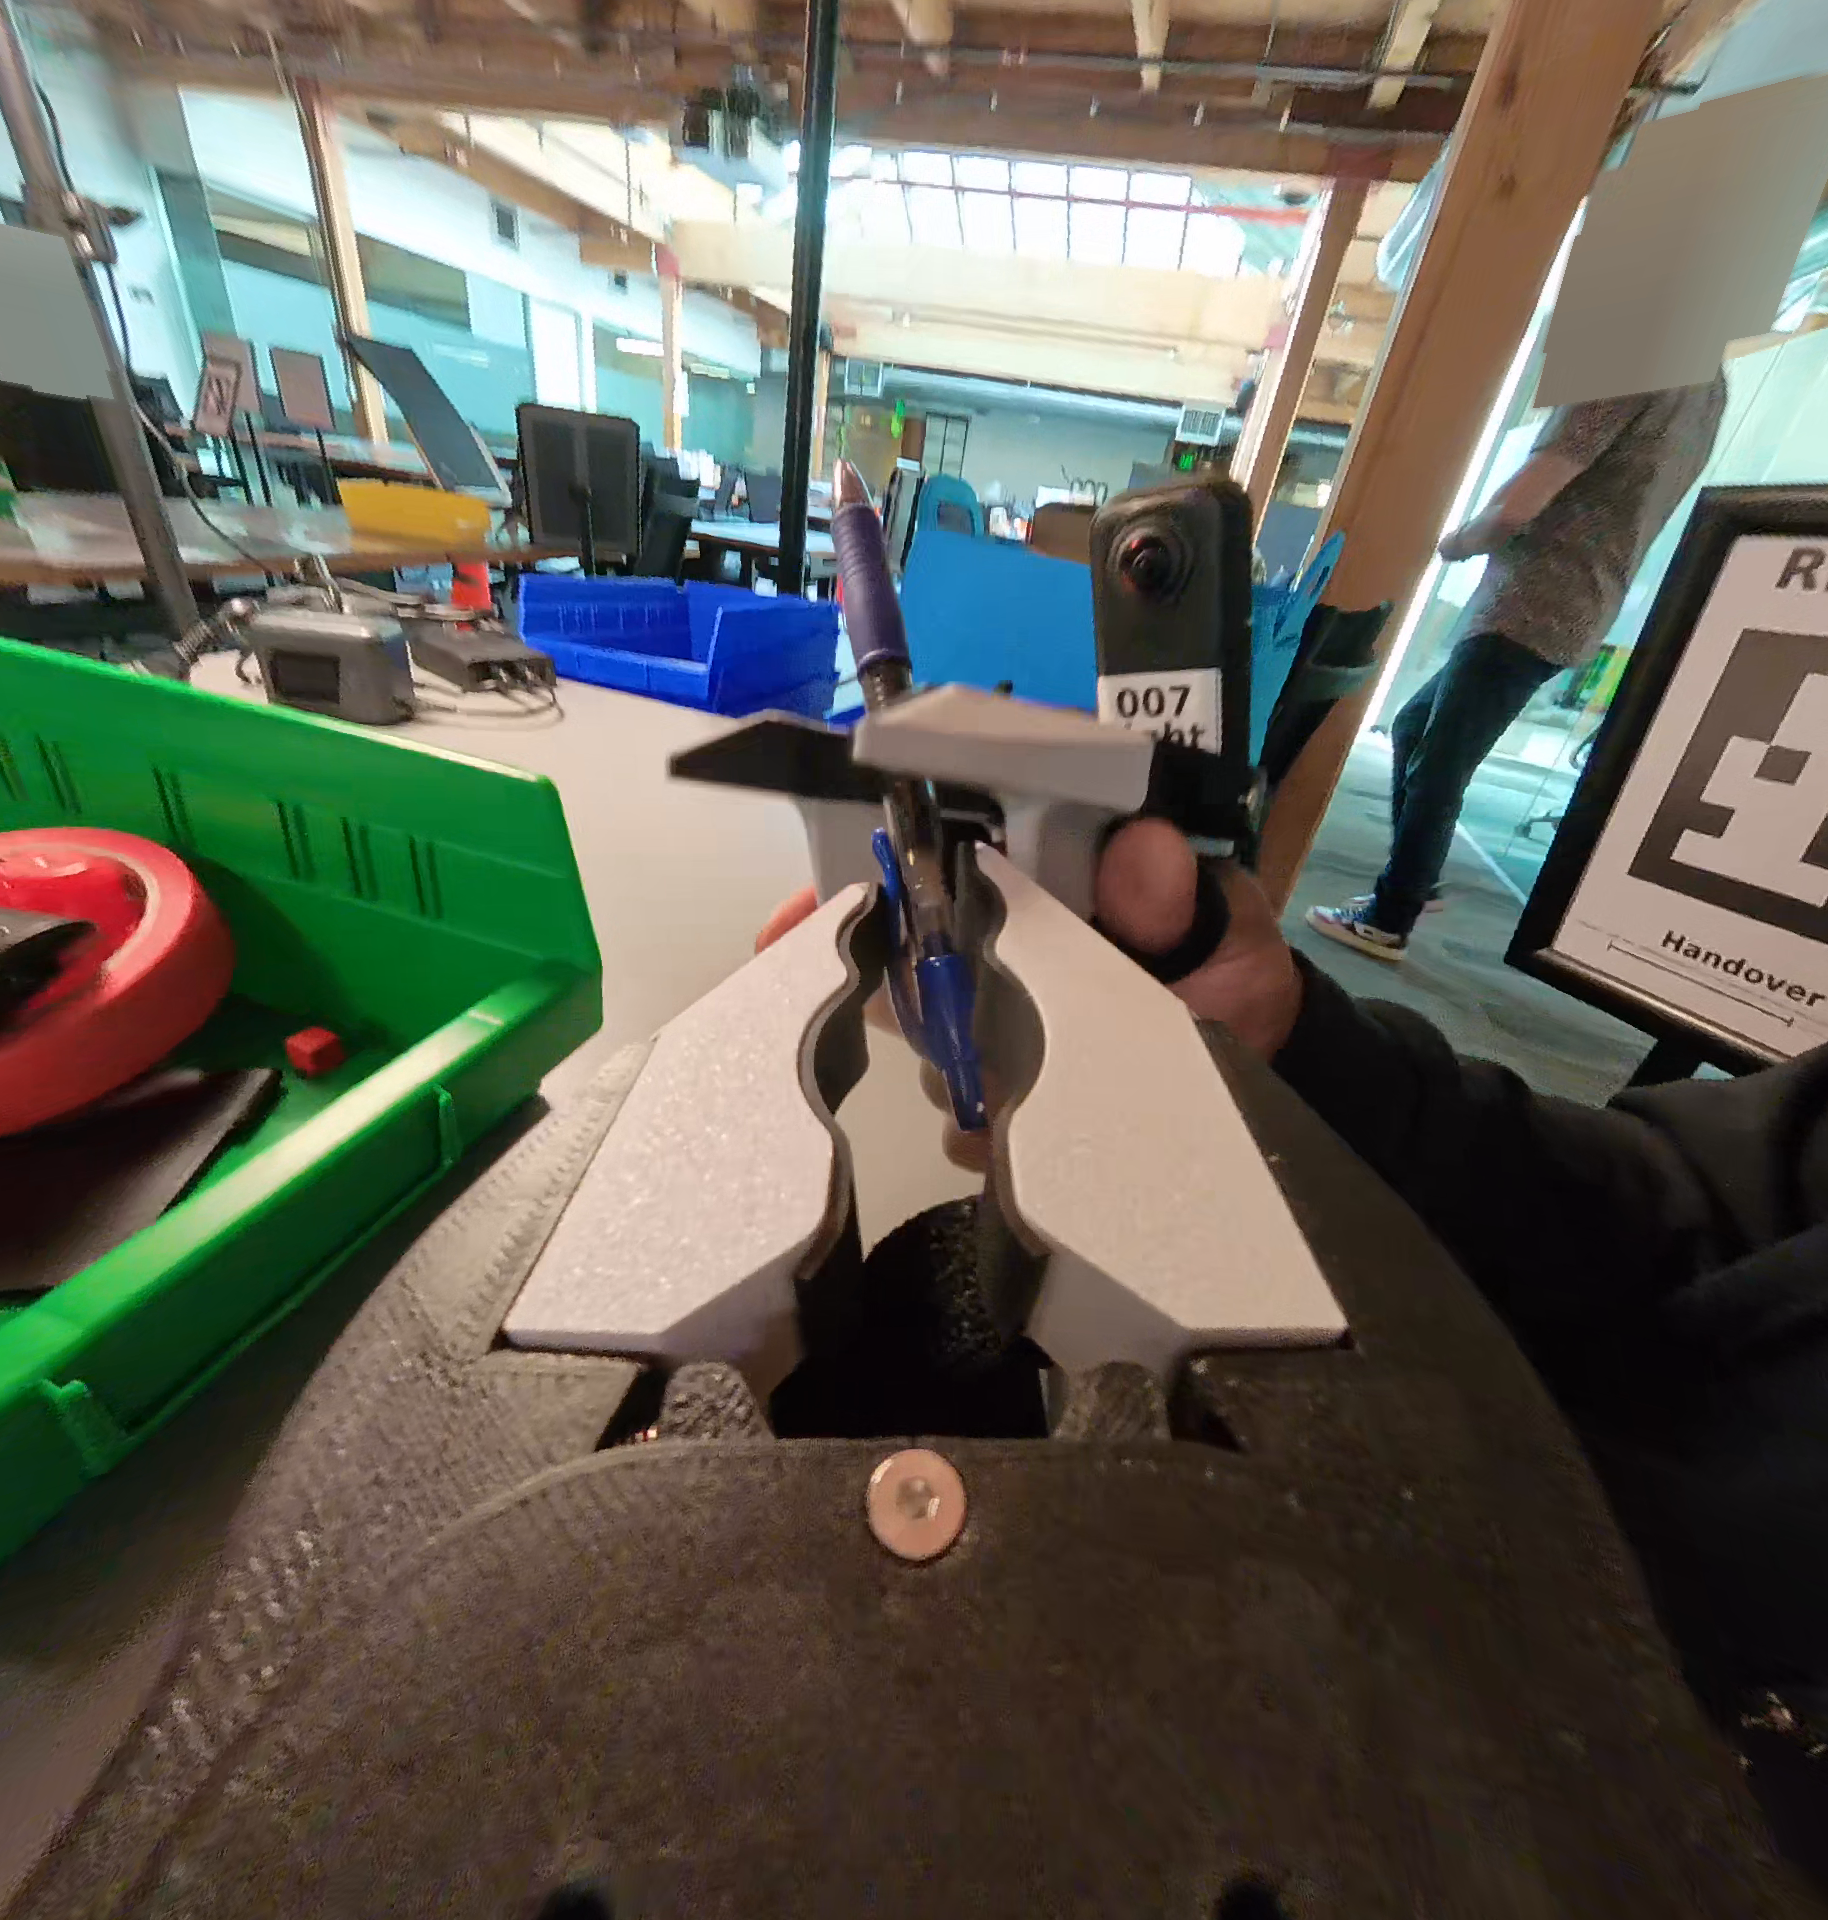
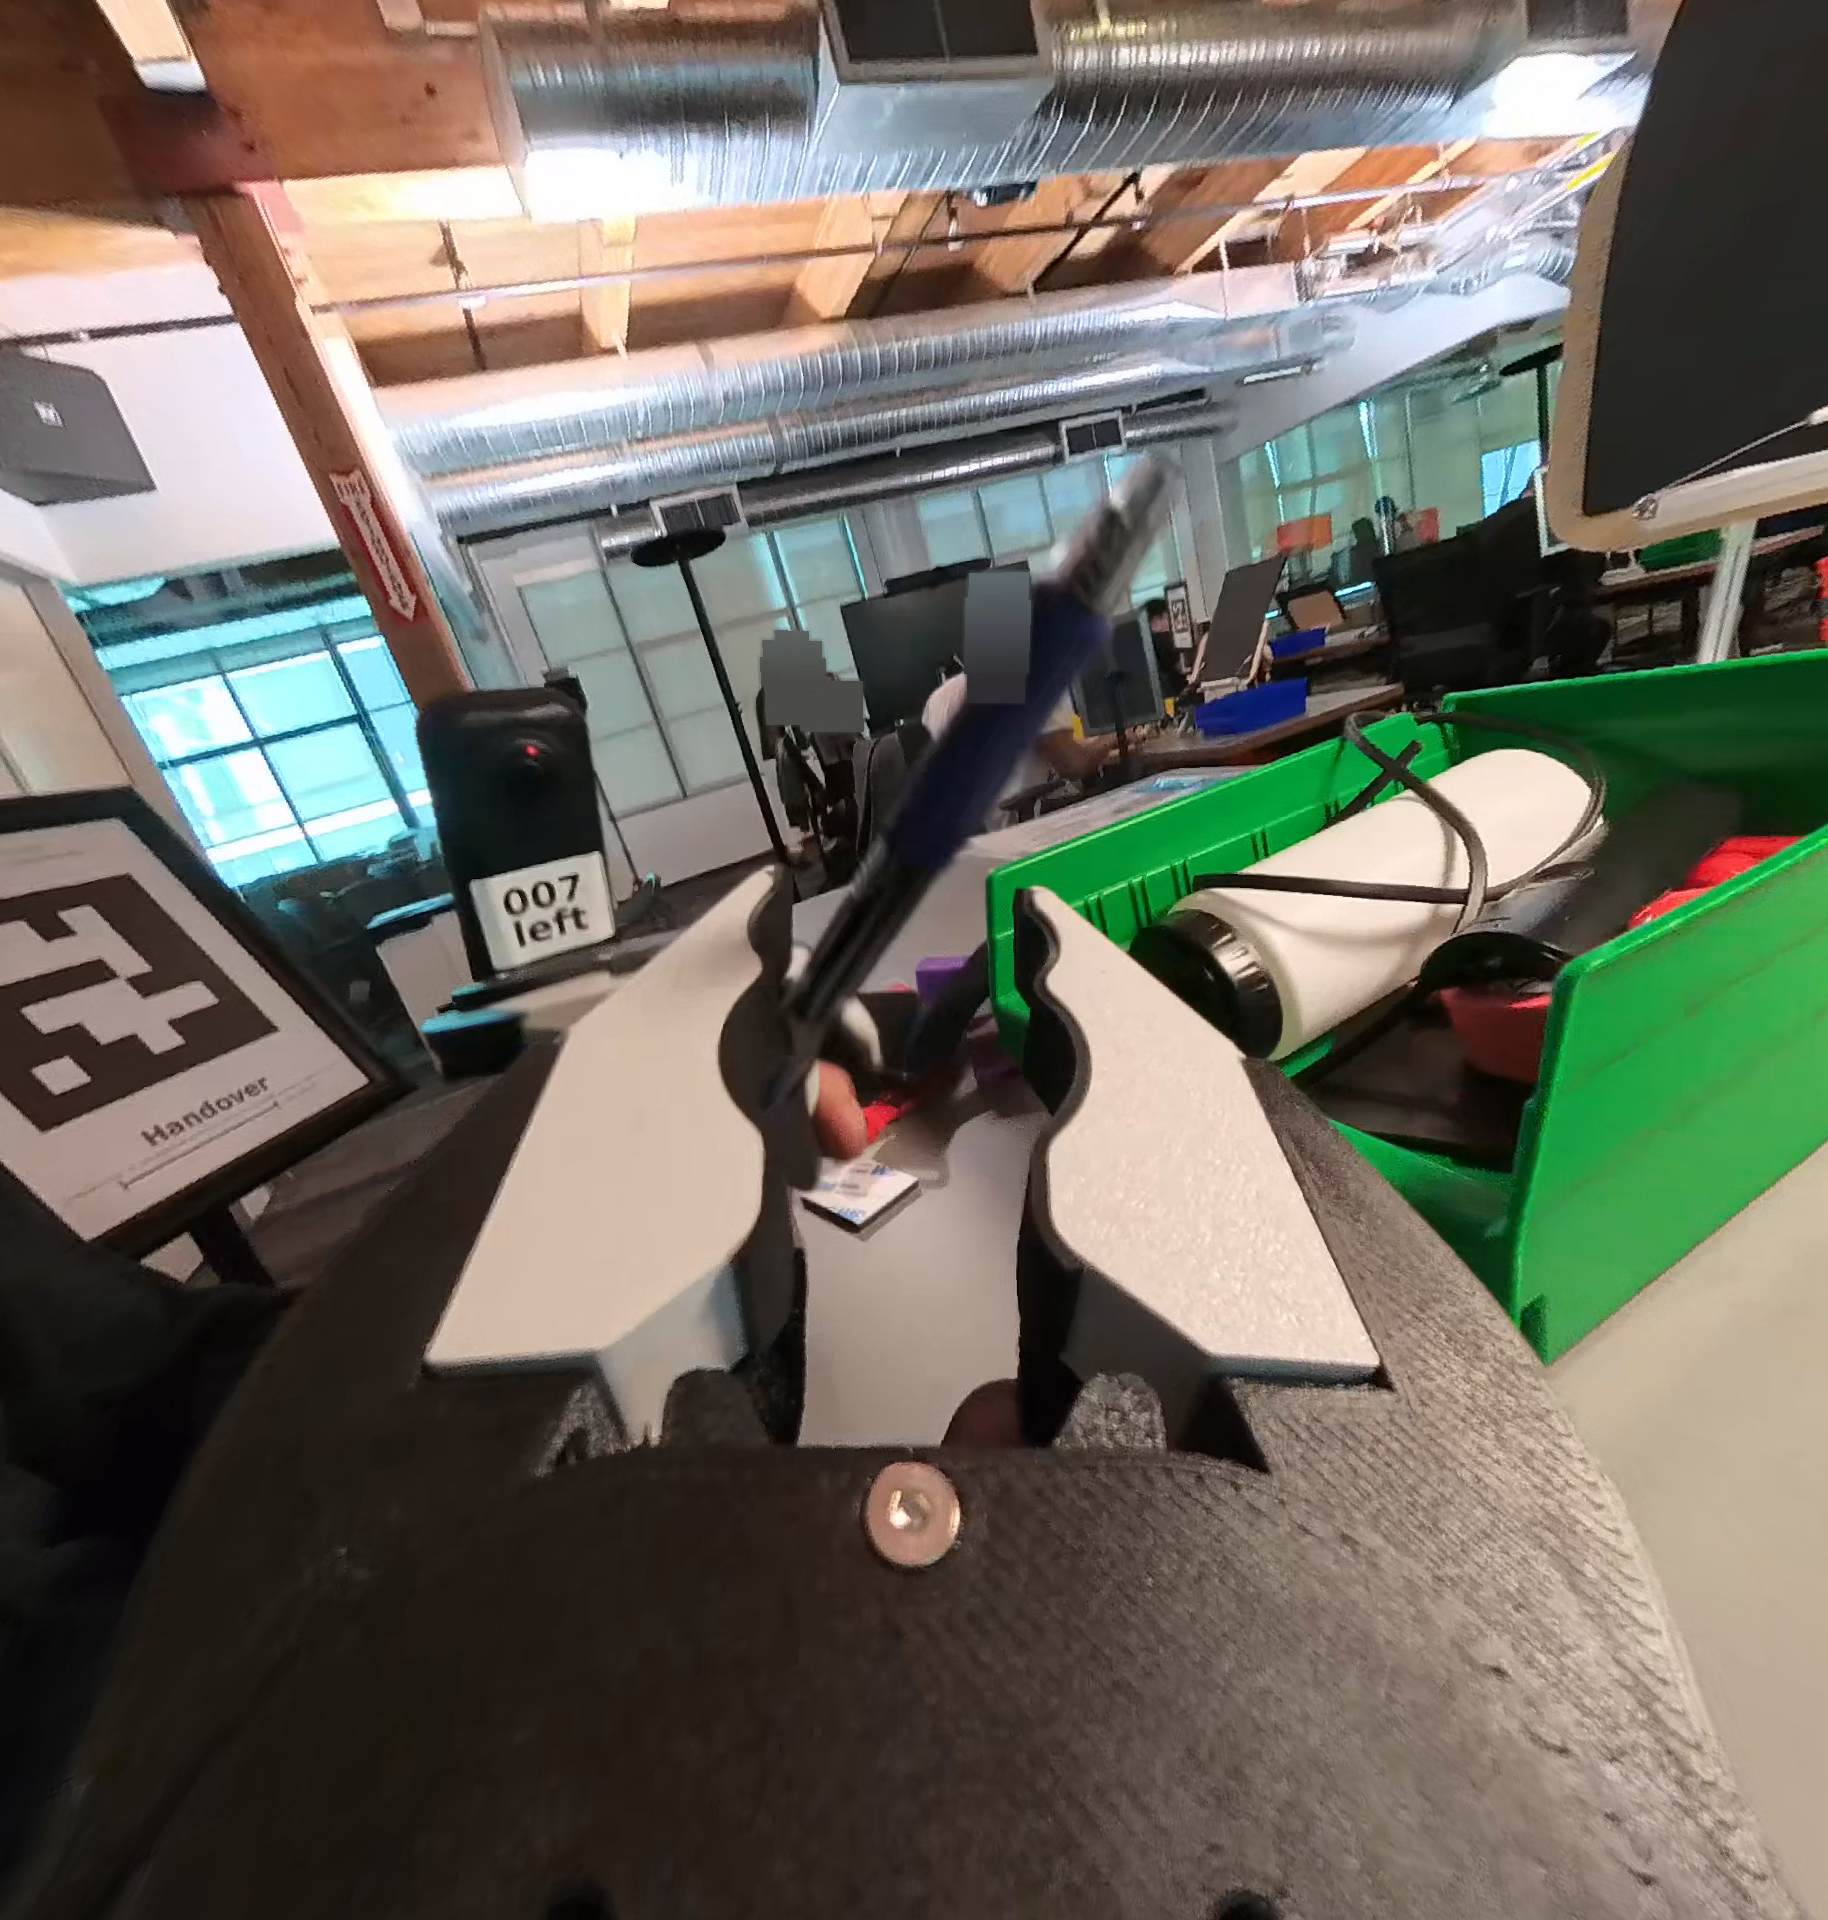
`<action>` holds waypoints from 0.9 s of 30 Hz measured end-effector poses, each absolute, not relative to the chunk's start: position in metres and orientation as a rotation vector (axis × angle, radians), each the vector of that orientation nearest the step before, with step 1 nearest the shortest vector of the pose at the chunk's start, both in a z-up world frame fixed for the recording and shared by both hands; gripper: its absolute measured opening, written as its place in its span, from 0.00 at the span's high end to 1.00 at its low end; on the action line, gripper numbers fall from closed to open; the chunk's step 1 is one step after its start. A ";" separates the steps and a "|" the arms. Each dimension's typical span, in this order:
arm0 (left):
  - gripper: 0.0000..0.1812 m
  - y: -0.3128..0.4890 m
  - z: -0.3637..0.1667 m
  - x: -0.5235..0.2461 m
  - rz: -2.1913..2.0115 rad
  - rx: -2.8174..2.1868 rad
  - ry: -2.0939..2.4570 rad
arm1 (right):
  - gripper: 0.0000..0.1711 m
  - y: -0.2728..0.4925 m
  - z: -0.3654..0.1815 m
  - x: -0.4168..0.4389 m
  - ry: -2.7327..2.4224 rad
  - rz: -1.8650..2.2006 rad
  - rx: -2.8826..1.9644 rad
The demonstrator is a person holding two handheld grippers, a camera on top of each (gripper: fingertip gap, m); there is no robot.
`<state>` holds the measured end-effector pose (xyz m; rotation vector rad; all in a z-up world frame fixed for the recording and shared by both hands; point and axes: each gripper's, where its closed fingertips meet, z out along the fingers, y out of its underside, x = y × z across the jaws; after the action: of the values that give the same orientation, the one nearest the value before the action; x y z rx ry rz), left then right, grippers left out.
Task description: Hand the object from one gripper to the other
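Observation:
A blue pen point(image 1: 925, 966) stands nearly upright between the tips of my left gripper point(image 1: 925, 878), whose grey fingers point(image 1: 702, 1122) are closed in on its clip end. Its grip and tip rise past the right gripper point(image 1: 889, 758), which faces me just beyond. In the right wrist view the pen point(image 2: 972, 758) leans up to the right against the inner side of the left finger point(image 2: 629, 1122). My right gripper point(image 2: 899, 894) stands wide open around it. The left gripper's black camera housing point(image 2: 515, 810) shows at the left.
A green bin point(image 1: 370, 831) holding a red roll point(image 1: 110, 966) sits at my left; it also shows in the right wrist view point(image 2: 1668, 1039) with a white cylinder point(image 2: 1409, 862). A framed marker sign point(image 1: 1720, 779) stands right. Blue bins point(image 1: 681, 634), a wooden post point(image 1: 1409, 416) and a standing person point(image 1: 1512, 623) are behind. The gap from one gripper's tips to the other's is roughly 4 cm.

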<state>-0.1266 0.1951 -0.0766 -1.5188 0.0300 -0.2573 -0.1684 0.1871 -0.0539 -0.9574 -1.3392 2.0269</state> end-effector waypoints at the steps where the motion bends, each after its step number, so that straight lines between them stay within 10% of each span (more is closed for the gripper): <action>1: 0.92 0.193 -0.072 -0.128 -0.249 -1.498 0.028 | 0.74 0.186 -0.055 -0.169 -1.351 2.017 -0.956; 10: 0.92 0.105 -0.036 -0.232 0.099 -1.524 -0.238 | 0.77 0.191 -0.057 -0.172 -1.326 2.012 -0.997; 27: 0.91 0.037 -0.160 -0.326 0.456 -2.100 -0.589 | 0.78 0.185 -0.064 -0.175 -1.379 1.959 -1.000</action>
<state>-0.3262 0.0371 -0.1604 -2.1002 -0.5892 0.4561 -0.1746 0.1847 -0.0641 -1.0003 -1.3791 1.9592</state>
